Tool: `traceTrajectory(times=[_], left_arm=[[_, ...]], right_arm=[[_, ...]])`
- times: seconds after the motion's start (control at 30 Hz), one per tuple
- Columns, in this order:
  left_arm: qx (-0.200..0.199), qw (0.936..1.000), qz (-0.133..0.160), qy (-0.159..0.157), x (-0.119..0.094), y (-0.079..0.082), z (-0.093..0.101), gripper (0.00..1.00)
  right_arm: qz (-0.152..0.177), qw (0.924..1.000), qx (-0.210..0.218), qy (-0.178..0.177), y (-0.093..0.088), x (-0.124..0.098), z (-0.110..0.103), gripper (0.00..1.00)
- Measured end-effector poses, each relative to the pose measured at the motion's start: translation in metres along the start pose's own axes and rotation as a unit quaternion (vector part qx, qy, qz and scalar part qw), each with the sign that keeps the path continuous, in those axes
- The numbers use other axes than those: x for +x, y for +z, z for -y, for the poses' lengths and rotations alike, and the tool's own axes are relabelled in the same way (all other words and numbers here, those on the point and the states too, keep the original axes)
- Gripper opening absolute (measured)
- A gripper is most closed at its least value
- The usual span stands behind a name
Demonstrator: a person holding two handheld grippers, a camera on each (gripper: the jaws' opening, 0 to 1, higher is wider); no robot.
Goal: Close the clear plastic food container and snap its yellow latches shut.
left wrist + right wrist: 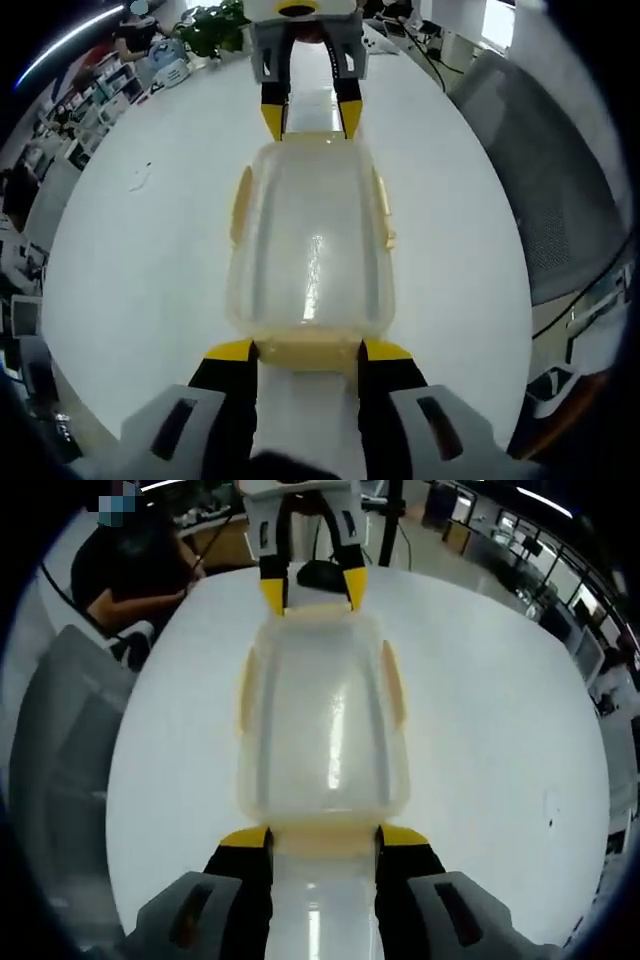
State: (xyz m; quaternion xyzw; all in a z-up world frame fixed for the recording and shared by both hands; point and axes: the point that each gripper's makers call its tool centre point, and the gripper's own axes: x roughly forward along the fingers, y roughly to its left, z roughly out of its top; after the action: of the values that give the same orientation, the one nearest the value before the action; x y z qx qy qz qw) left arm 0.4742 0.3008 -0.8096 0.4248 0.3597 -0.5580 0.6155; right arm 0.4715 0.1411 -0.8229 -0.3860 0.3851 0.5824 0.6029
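The clear plastic container [310,240] [325,710] lies lengthwise on the white table with its lid on top. Yellow side latches [240,205] [395,685] show along its long edges. My left gripper [308,350] is open, its yellow-tipped jaws straddling the near end's yellow latch [305,357]. My right gripper [324,836] is open as well, its jaws on either side of the opposite end latch [322,840]. Each gripper also shows in the other's view at the container's far end: the right gripper [310,118] and the left gripper [312,588].
The round white table [130,260] [500,740] extends around the container. A grey chair [560,180] [60,740] stands at one side. A seated person [130,570] is beyond the table edge, and a green plant [215,25] stands at the far end.
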Motion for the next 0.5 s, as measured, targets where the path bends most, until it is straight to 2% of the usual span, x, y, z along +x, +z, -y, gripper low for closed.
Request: traceTrajectory(times=[0.3,0.5], left_arm=[[0.005,1.0000,0.000,0.007,-0.006,0.009,-0.001,0.38],[0.005,0.9999,0.005,0.012,-0.007,0.021,0.000,0.38]], right_arm=[[0.007,0.9999,-0.003,-0.007,-0.002,-0.014,0.000,0.38],[0.004,0.9999,-0.007,-0.011,-0.009,-0.022,-0.001,0.38]])
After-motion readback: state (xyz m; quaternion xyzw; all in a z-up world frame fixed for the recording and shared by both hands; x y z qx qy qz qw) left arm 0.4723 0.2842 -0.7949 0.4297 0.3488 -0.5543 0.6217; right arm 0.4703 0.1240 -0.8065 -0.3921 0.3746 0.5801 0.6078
